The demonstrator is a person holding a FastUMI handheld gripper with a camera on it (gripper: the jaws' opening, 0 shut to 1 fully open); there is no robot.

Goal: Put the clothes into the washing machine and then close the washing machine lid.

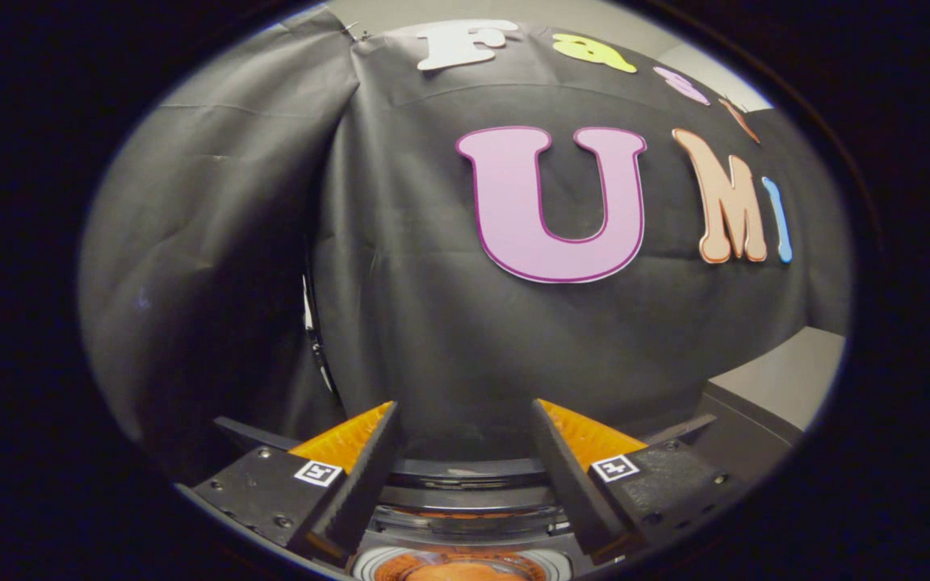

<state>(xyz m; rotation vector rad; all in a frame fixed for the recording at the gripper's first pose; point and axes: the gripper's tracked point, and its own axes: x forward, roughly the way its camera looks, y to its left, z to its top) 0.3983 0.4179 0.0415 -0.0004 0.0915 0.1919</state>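
The gripper (462, 411) hung with its two fingers spread apart, holding nothing, above one washing machine (465, 492) with orange clothes (457, 570) inside.

The gripper (462, 420) hung with fingers spread and nothing between them — open air ran ahead to the black cloth wall (433, 323). Below, the washing machine (465, 516) sat close under the fingertips, its round orange-filled opening (457, 569) unobstructed.

Creased black cloth wall (433, 339), grey ledge (788, 375)
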